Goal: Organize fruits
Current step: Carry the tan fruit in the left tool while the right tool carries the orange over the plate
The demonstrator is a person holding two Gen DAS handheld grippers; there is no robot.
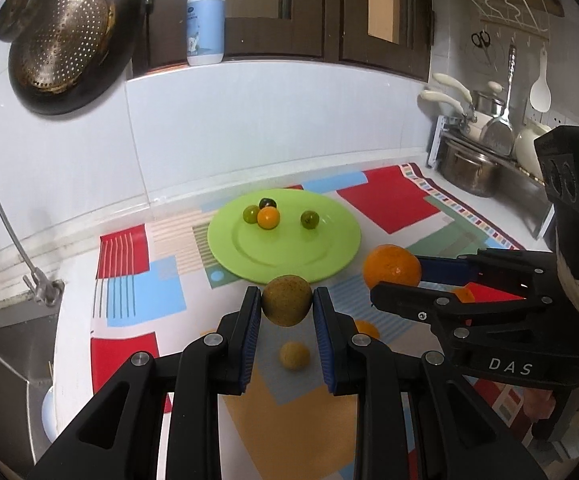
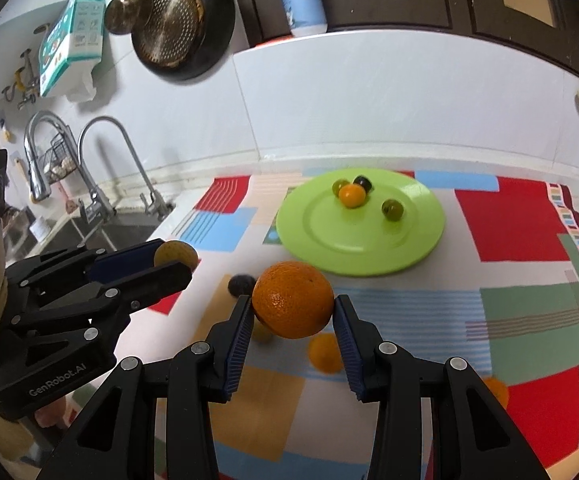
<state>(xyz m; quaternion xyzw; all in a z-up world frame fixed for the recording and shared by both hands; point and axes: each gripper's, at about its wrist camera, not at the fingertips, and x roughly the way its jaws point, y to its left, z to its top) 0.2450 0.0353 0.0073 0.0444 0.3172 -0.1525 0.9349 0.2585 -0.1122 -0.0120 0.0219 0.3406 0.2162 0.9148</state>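
Left wrist view: the left tongs [image 1: 286,304] pinch a round, brownish-green fruit [image 1: 286,299] with a dull, speckled skin between their ribbed blue pads, and it hangs clear above the worktop [image 1: 77,280]. Just beyond the tips lies a smooth, glossy green plate [image 1: 289,258], round with a raised rim, carrying four small fruits [image 1: 268,218] near its far side: one orange, two green, one dark. To the right of these tongs, the right tongs [image 1: 395,276] clamp a large orange [image 1: 391,266] with a dimpled peel. A patchwork mat [image 1: 389,200] of red, blue, green and tan rectangles covers the worktop. Beneath the left tongs a small yellow fruit [image 1: 294,355] sits on the mat, and further orange fruits show below the right tongs.

Right wrist view: the orange [image 2: 293,300] sits pressed between both pads of the right tongs [image 2: 294,312], lifted off the mat [image 2: 509,220]. Ahead and slightly right is the plate [image 2: 369,256], its near half bare. Left of the tongs, a small dark fruit [image 2: 241,283] rests on the mat, and past the mat's left edge the worktop drops into a steel sink with two curved taps [image 2: 89,168]. Open mat stretches to the right of the tongs.
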